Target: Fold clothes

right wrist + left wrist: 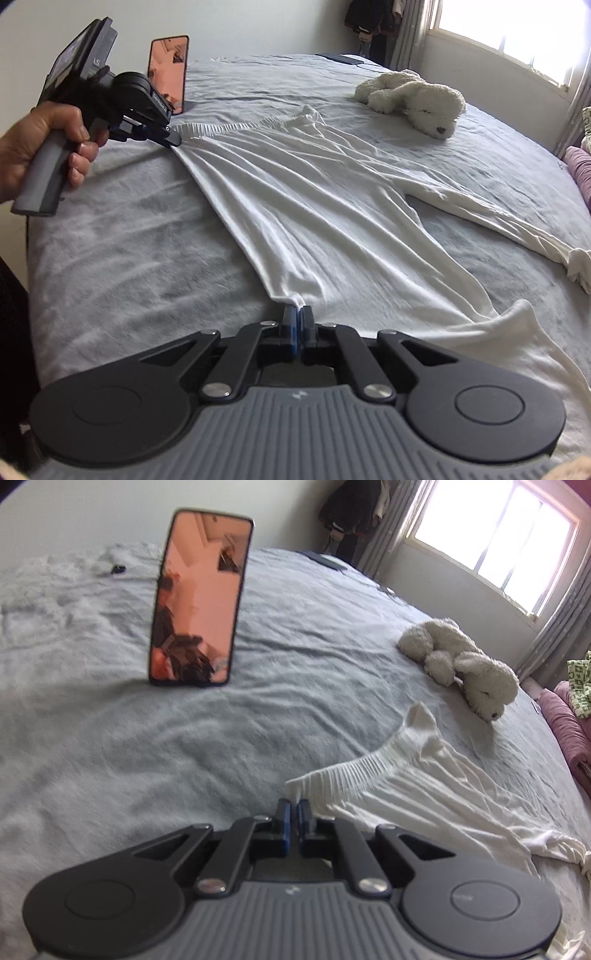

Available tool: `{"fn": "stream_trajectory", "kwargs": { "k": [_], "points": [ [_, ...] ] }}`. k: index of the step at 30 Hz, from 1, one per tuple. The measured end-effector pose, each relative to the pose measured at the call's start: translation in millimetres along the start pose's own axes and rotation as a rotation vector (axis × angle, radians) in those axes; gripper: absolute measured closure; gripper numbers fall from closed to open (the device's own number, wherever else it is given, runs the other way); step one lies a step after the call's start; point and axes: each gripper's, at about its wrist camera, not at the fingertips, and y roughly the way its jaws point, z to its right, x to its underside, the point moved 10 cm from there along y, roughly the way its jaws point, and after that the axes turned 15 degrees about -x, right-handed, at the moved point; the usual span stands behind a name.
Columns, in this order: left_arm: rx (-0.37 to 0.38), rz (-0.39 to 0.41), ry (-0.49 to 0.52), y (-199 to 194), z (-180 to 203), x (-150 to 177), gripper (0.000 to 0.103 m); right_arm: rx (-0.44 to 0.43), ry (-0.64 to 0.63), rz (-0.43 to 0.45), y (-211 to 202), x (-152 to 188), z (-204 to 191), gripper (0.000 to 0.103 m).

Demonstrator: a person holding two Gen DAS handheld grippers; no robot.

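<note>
Nearest, the right gripper [297, 314] pinches shut on the white trousers' [314, 199] side edge; at ten o'clock the left gripper [173, 139] clamps the waistband corner [295, 786]. Lift both together, keeping that edge taut across the bed [129, 229].

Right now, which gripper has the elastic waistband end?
The left gripper: it pinches the white trousers' gathered waistband corner; the right gripper pinches plain side fabric.

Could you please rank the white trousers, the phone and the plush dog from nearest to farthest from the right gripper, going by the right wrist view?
1. White trousers: pinched in the right gripper.
2. Plush dog: far right, on the bed.
3. Phone: far left, standing upright.
</note>
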Motion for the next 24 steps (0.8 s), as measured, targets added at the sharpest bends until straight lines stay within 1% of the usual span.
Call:
{"fn": "stream_trajectory", "kwargs": {
  "k": [3,4,7,9,11,12,13,14,15,16,18,20,24],
  "points": [
    [-0.029,0.024,0.031,-9.0,-10.9,-3.2,0.1,-0.046,0.008,-0.008,-5.4,-1.6,-10.9,0.101],
    [-0.038,0.013,0.04,-8.2,-14.2,-0.9,0.1,-0.056,0.004,-0.019,-5.0,0.1,-14.3,0.101],
    [-0.062,-0.045,0.071,3.6,-19.6,13.0,0.099,-0.051,-0.028,-0.065,2.7,9.4,-22.1,0.101],
    [-0.08,-0.04,0.103,7.2,-16.8,18.1,0.099,-0.042,-0.04,-0.077,8.7,14.4,-22.5,0.099],
    [-0.1,-0.016,0.146,5.0,-11.5,18.7,0.097,-0.04,-0.041,-0.073,9.4,14.2,-22.3,0.097],
    [-0.099,-0.017,0.135,4.7,-12.2,18.5,0.096,-0.044,-0.03,-0.065,7.6,13.2,-21.3,0.095],
    [-0.097,-0.019,0.119,4.5,-13.6,18.1,0.095,-0.048,-0.014,-0.055,5.1,12.4,-19.7,0.089],
    [-0.091,-0.025,0.099,3.8,-15.1,17.0,0.093,-0.051,-0.001,-0.045,2.4,11.7,-18.0,0.088],
    [-0.092,-0.022,0.086,1.5,-16.3,15.6,0.087,-0.052,0.009,-0.039,-0.9,11.0,-15.9,0.086],
    [-0.096,-0.016,0.075,-1.2,-17.3,14.2,0.076,-0.051,0.019,-0.029,-4.9,10.1,-13.7,0.082],
    [-0.104,-0.003,0.054,-6.7,-19.4,11.3,0.063,-0.034,0.049,0.005,-16.9,8.2,-4.8,0.076],
    [-0.107,0.023,0.054,-14.2,-17.4,8.6,0.063,-0.013,0.081,0.037,-28.9,6.9,6.1,0.072],
    [-0.076,0.084,0.082,-31.2,0.8,5.1,0.06,0.062,0.154,0.065,-46.5,12.0,38.7,0.072]
  ]
}}
